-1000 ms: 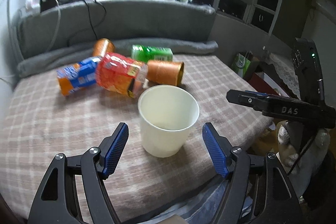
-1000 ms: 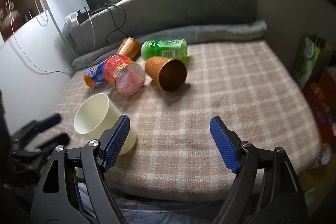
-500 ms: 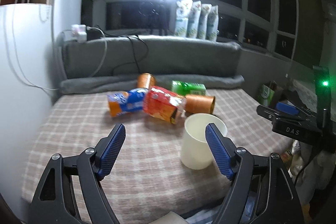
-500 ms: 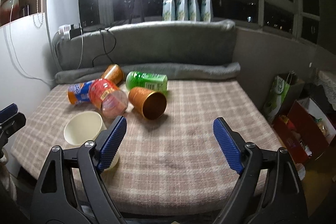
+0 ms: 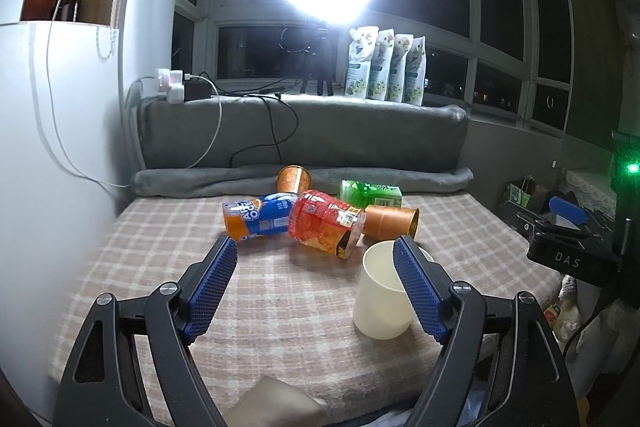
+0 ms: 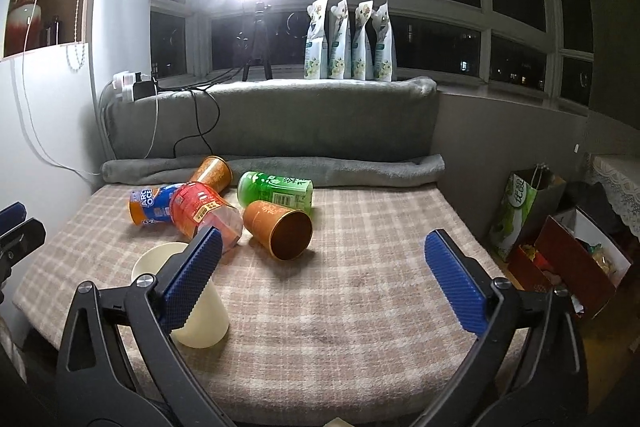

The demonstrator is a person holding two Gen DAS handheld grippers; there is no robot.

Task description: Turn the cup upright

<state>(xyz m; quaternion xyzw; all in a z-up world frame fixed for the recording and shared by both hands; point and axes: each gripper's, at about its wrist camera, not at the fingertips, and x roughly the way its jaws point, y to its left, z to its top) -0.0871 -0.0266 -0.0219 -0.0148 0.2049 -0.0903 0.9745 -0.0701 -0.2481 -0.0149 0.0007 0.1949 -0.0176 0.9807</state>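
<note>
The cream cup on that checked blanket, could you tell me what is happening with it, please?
The cream cup already stands upright, mouth up, near the front edge of the checked blanket. Both the left hand-held gripper and the right hand-held gripper are open and hold nothing. Behind the cup, an orange cup and several snack containers lie on their sides.

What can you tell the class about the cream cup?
The cream cup is plain, smooth and unprinted, possibly paper or plastic. It tapers toward its base and stands upright, mouth open, apparently empty, near the front edge of the checked cloth. Nothing grips it; both hand-held grippers are open and only overlap it in view.
</note>
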